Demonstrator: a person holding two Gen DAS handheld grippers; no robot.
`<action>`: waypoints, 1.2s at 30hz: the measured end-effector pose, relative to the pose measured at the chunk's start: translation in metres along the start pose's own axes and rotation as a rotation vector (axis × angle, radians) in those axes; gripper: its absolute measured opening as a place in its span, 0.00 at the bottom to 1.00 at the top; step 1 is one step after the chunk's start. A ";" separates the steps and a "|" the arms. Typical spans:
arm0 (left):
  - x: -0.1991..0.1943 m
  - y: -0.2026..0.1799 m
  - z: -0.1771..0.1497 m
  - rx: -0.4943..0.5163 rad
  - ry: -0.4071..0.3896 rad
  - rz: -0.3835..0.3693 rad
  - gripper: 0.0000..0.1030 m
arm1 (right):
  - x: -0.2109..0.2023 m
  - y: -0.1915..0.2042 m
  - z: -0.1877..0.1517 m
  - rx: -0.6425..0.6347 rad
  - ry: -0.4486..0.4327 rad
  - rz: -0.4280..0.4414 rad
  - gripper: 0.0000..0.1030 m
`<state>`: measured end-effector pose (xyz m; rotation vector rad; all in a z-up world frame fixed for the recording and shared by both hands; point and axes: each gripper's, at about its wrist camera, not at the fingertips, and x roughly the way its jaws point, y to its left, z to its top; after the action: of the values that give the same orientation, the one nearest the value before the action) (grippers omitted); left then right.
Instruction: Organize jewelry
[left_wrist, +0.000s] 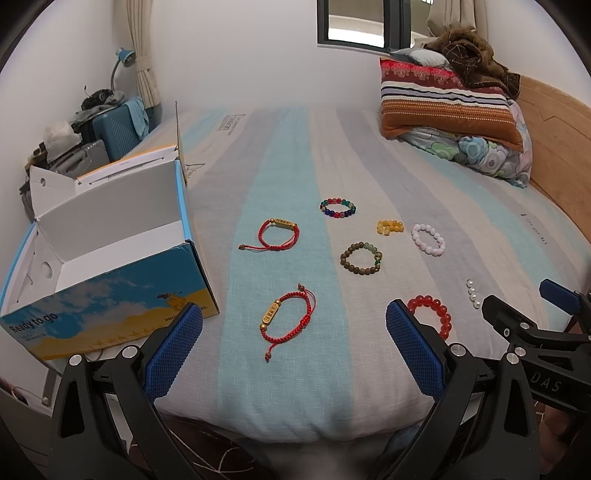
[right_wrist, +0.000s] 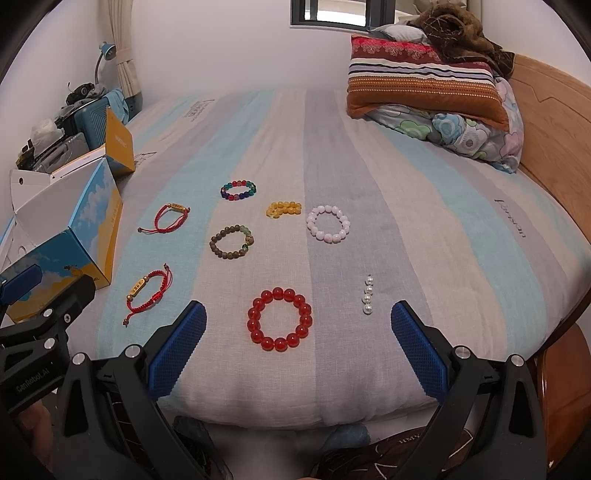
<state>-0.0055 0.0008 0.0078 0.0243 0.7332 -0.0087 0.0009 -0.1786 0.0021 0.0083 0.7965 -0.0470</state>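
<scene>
Across the striped bed (right_wrist: 406, 192), eight pieces are laid out apart: two red cord bracelets (left_wrist: 287, 320), a red bead bracelet (right_wrist: 280, 319), and others beyond. An open box (left_wrist: 110, 236) is seen at the left edge. Left gripper (left_wrist: 294, 341) and right gripper (right_wrist: 298, 338) are held above the near edge, fingers spread, nothing pinched.

It was a home bedroom — a bed (left_wrist: 332, 155) in a striped sheet filled the frame, pillows (left_wrist: 443, 99) stacked upper right, curtains (left_wrist: 144, 55), desk lamp (left_wrist: 122, 61) and suitcases (left_wrist: 114, 129) upper left.
</scene>
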 end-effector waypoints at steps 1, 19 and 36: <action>0.000 0.000 0.000 0.001 0.001 0.000 0.95 | 0.000 0.000 0.000 0.000 0.000 0.000 0.93; 0.003 -0.001 0.002 0.000 0.002 -0.002 0.95 | -0.005 0.005 0.000 -0.013 -0.026 0.042 0.93; 0.017 -0.005 0.021 0.030 0.052 -0.001 0.95 | 0.006 -0.024 0.020 0.007 0.015 0.012 0.93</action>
<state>0.0210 -0.0043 0.0117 0.0528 0.7855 -0.0202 0.0179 -0.2037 0.0123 0.0196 0.8113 -0.0384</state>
